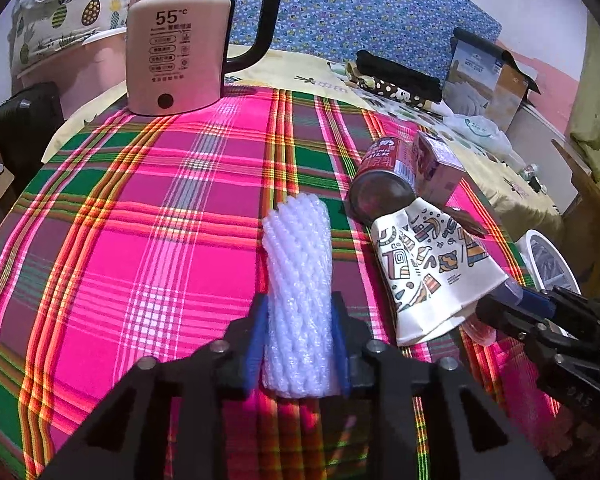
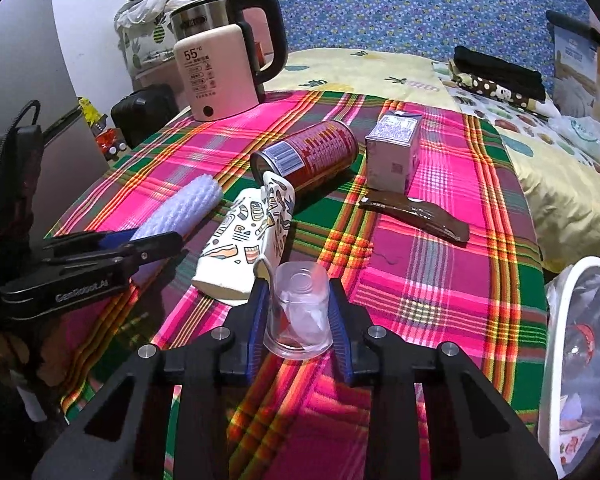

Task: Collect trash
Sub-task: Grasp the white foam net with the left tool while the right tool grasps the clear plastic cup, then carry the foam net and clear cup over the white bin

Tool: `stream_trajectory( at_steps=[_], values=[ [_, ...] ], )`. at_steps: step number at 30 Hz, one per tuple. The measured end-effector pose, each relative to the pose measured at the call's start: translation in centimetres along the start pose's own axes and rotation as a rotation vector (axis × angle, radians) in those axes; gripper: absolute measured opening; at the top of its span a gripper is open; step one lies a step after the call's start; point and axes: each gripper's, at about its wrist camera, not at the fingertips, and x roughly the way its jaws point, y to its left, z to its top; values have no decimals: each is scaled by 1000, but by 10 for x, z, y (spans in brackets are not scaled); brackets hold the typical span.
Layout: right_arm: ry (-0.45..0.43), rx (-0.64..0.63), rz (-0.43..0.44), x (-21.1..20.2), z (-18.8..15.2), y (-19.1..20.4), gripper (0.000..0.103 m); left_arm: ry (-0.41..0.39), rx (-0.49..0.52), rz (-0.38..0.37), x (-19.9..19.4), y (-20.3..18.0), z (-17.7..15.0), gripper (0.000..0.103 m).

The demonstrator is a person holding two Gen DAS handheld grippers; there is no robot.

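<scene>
Left gripper [image 1: 300, 344] is clamped on a white foam net sleeve [image 1: 298, 280], a soft ribbed tube lying lengthwise on the plaid cloth [image 1: 140, 220]; the blue pads [image 1: 256, 344] press its sides near the close end, and the sleeve runs away toward 12 o'clock in the left wrist view. Right gripper [image 2: 300, 320] is clamped on a clear plastic cup [image 2: 300, 312], thin-walled and round, mouth toward the camera, with something pale crumpled inside; its blue pads [image 2: 340, 332] touch the cup wall on both sides. Both grippers point downward at a slant toward the cloth. In the left view the right gripper enters at 4 o'clock, just beside a flattened paper cup [image 1: 432, 268], white with coloured doodle print, lying on its side. At 1 o'clock of that cup lies a red metal can [image 1: 380, 172], cylindrical, on its side with the open end toward the camera, touching the paper cup's narrow end. Just beside the can stands a small pale carton [image 1: 436, 164], boxy. In the right view a brown glossy wrapper [image 2: 416, 216] lies flat at 1 o'clock of the clear cup, near the carton. A pink-and-steel kettle [image 1: 176, 48] with a black handle stands at 11 o'clock on the cloth's far edge. A white bin [image 2: 560, 320], with litter visible inside, sits at 3 o'clock off the cloth's edge. The cloth is woven, pink with green, orange and white stripes.
</scene>
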Motion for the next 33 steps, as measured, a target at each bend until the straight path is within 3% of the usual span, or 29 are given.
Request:
stream_trajectory(
  at_steps=[10,18,33],
  values=[
    [-15,34,-6,-13,-8,-7,30,-18,18,1,-17,-9,-8,27],
    [30,17,10,-15,-20,-1,30,-14,30,-4,-26,-16,-14,27],
    [-52,67,-3,-41,-25,-12,27,-47,67,-37,-48,-40,-20,27]
  ],
)
